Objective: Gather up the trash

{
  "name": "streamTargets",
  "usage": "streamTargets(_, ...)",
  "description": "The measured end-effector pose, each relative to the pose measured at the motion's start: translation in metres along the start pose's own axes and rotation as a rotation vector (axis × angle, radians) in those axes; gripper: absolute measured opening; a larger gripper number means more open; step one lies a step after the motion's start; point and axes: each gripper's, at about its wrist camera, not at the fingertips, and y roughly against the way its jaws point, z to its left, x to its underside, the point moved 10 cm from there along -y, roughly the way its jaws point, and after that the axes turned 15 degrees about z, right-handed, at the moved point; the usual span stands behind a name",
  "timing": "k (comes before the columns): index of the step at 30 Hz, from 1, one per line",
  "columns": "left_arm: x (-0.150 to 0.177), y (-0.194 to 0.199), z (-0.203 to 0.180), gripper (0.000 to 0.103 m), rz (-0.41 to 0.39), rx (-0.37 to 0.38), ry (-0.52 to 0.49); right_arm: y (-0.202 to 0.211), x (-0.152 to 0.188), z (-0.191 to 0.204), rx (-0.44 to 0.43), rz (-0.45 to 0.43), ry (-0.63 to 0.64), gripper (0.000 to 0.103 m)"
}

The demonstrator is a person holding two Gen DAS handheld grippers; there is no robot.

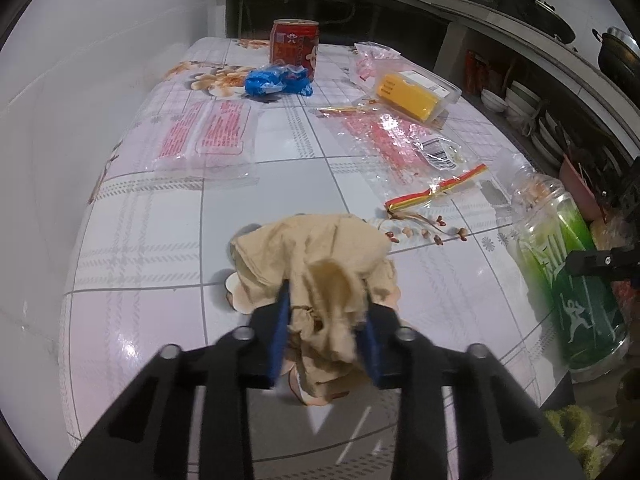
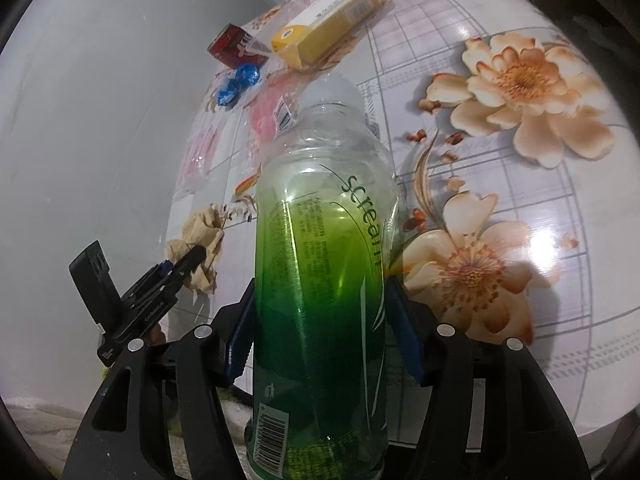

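Note:
A crumpled beige paper napkin (image 1: 320, 252) lies near the front of the floral-cloth table (image 1: 160, 280). My left gripper (image 1: 330, 304) is shut on its near end, blue pads pressing both sides. In the right wrist view the same napkin (image 2: 202, 224) shows with the left gripper (image 2: 192, 262) pinching it. An empty green plastic bottle (image 2: 320, 240) with a pale cap stands between the blue pads of my right gripper (image 2: 320, 292), which is shut on it. From the left wrist view the bottle (image 1: 572, 292) stands at the table's right edge.
Further back lie a red can (image 1: 295, 50), a blue wrapper (image 1: 276, 80), a yellow box in clear packaging (image 1: 412, 94), clear bags with red print (image 1: 208, 136) and a red-yellow strip (image 1: 436, 190). Shelves with bowls (image 1: 520, 100) run along the right.

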Motion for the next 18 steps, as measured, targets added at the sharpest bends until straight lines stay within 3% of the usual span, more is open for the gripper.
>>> streamTargets(4,0.000,0.002,-0.002,0.015,-0.001,0.011,0.005,-0.002,-0.001,0.004,0.005,0.003,0.014,0.057)
streamTargets(13,-0.010,0.019,-0.023,0.013,-0.048,0.023,-0.043,0.005,0.005,0.003,-0.030,-0.026,-0.004,0.056)
streamTargets(18,-0.027,0.029,-0.057,0.013,-0.078,0.058,-0.117,0.025,0.013,-0.008,-0.074,-0.084,-0.038,0.056)
